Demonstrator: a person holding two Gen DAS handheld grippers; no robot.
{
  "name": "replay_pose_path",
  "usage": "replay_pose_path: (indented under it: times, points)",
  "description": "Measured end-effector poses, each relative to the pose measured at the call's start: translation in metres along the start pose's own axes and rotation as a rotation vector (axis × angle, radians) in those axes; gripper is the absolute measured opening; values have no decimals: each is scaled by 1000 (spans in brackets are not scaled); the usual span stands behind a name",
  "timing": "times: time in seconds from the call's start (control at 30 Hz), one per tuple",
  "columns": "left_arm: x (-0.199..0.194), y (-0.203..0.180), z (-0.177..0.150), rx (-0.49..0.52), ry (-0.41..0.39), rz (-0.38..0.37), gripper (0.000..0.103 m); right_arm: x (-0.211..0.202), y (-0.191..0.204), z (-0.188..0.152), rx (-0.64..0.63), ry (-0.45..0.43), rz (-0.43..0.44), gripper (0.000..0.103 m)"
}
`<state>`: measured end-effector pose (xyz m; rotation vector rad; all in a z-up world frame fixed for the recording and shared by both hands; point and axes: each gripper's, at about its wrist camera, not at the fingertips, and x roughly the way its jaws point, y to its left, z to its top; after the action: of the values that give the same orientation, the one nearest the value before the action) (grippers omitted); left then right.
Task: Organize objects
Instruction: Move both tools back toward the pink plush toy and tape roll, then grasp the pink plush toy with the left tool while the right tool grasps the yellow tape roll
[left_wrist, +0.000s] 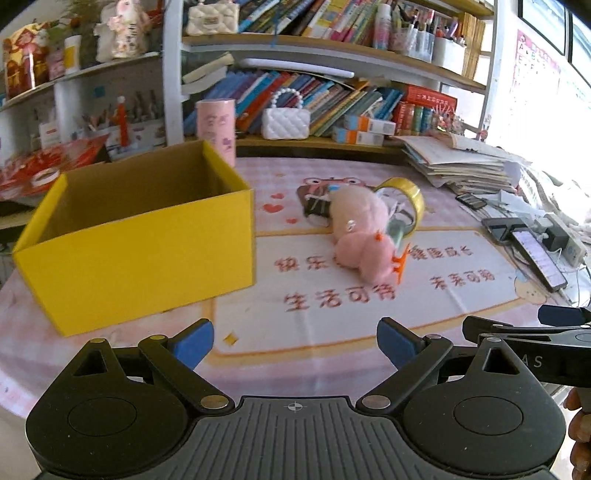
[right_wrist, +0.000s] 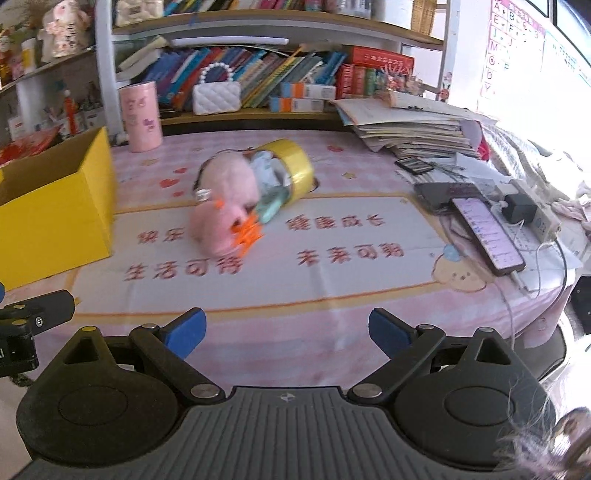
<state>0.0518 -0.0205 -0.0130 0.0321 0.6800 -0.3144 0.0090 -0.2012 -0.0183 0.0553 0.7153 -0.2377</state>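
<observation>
An open yellow box (left_wrist: 140, 254) stands on the left of the table; it also shows in the right wrist view (right_wrist: 55, 218). A pink plush toy (left_wrist: 360, 232) with orange feet lies mid-table, against a roll of yellow tape (left_wrist: 404, 195) and a small bottle. The plush (right_wrist: 225, 199) and the tape (right_wrist: 291, 166) also show in the right wrist view. My left gripper (left_wrist: 295, 343) is open and empty, near the front edge, well short of the plush. My right gripper (right_wrist: 288, 332) is open and empty, also near the front edge.
A pink cylinder (right_wrist: 141, 116) stands behind the box. A stack of papers (right_wrist: 410, 129) lies at the back right. Phones and a power strip (right_wrist: 487, 229) with cables lie at the right edge. Bookshelves (left_wrist: 314, 96) rise behind the table.
</observation>
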Motion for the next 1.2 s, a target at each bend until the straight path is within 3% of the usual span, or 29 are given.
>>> replay_pose_path:
  times: [0.27, 0.43, 0.57, 0.77, 0.9, 1.1, 1.2]
  points:
    - [38, -32, 22, -9, 6, -23, 97, 30, -34, 29, -1, -12, -27, 89]
    - [62, -54, 38, -13, 6, -47, 96, 47, -54, 49, -12, -51, -13, 81]
    - [81, -72, 49, -9, 9, -54, 96, 59, -68, 65, -14, -78, 6, 81]
    - [118, -94, 59, 18, 39, -9, 95, 77, -81, 83, -39, -109, 41, 81]
    - [146, -99, 64, -28, 77, 24, 93, 88, -89, 93, -47, -109, 63, 81]
    - [178, -106, 71, -53, 115, 59, 85, 107, -94, 102, -81, -97, 74, 81]
    - [186, -104, 72, -75, 110, 103, 75, 115, -93, 105, -103, -97, 94, 82]
